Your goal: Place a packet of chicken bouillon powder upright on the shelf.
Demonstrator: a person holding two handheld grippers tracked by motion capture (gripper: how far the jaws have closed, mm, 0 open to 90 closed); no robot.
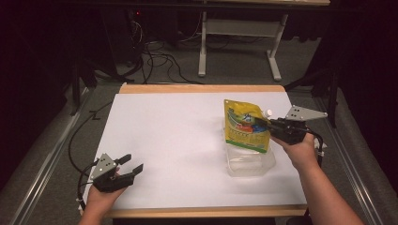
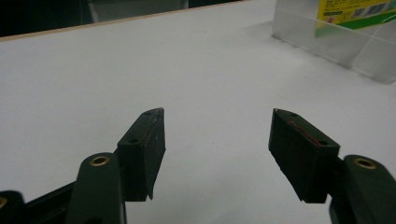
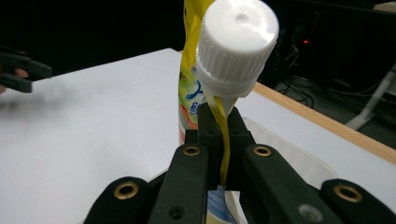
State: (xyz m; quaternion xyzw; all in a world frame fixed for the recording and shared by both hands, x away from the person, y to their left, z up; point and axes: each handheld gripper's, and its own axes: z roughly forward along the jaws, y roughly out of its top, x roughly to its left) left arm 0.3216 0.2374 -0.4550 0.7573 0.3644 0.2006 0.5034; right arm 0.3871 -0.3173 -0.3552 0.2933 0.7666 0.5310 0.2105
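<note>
**Between the jaws: pouch held by its edge seam**

Right gripper (image 3: 219,140) is clamped on the soft yellow spouted refill pouch (image 1: 245,125) just below its white ribbed screw cap (image 3: 236,44); it hangs over the clear plastic container (image 1: 248,161). Likely floppy, slippery film. Left gripper (image 2: 217,149) stands wide apart, holding nothing.

No word, brand or number can be read anywhere. The yellow pouch (image 1: 246,125) carries printing on its front: a blue and red patch in the middle and rows of small marks above a green band, all too blurred in the high view to make out. In the left gripper view its lower edge (image 2: 356,10) shows a barcode-like strip and tiny lines, too small to read. In the right gripper view blue lettering (image 3: 192,88) curves round the pouch's edge, unreadable.
</note>
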